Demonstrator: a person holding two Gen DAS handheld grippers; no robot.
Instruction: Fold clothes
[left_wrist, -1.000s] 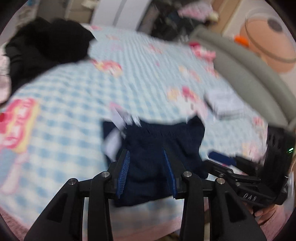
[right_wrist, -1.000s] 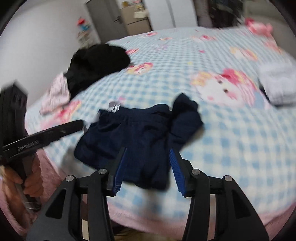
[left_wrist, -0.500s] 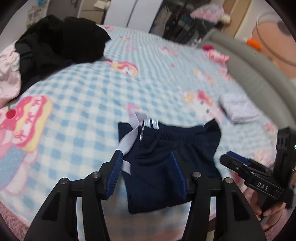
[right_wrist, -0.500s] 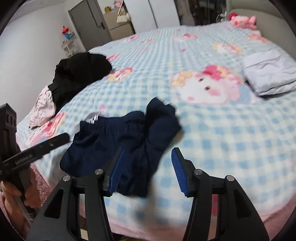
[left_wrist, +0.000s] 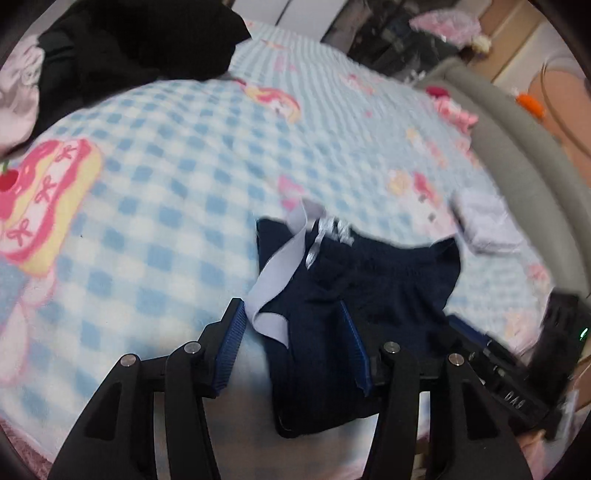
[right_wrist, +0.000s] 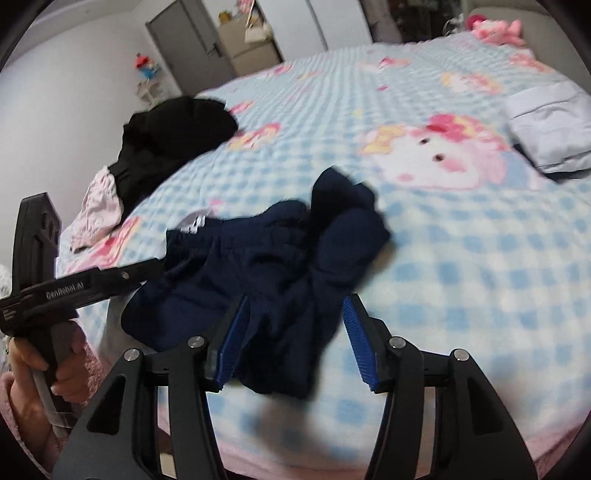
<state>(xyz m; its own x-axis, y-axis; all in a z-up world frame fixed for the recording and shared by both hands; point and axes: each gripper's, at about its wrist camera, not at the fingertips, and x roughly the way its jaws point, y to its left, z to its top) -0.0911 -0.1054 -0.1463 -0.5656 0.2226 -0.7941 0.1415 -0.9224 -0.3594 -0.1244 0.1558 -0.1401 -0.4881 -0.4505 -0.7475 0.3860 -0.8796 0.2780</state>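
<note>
Navy blue shorts (left_wrist: 354, 295) with a pale drawstring (left_wrist: 280, 266) lie crumpled near the front edge of the bed. They also show in the right wrist view (right_wrist: 273, 266). My left gripper (left_wrist: 295, 343) is open, its blue pads either side of the shorts' near left corner. My right gripper (right_wrist: 295, 336) is open and hovers over the shorts' near right part. Each gripper shows in the other's view: the right one (left_wrist: 498, 373), the left one (right_wrist: 74, 291), held by a hand.
The bed has a blue checked blanket (left_wrist: 177, 192) with pink cartoon prints. A black garment pile (right_wrist: 173, 136) and a pink garment (right_wrist: 99, 214) lie at the left. A folded pale garment (right_wrist: 550, 122) lies at the right. A grey headboard (left_wrist: 517, 147) runs behind.
Both grippers have moved closer in over the shorts. The shorts lie about as before, more bunched on the right side.
</note>
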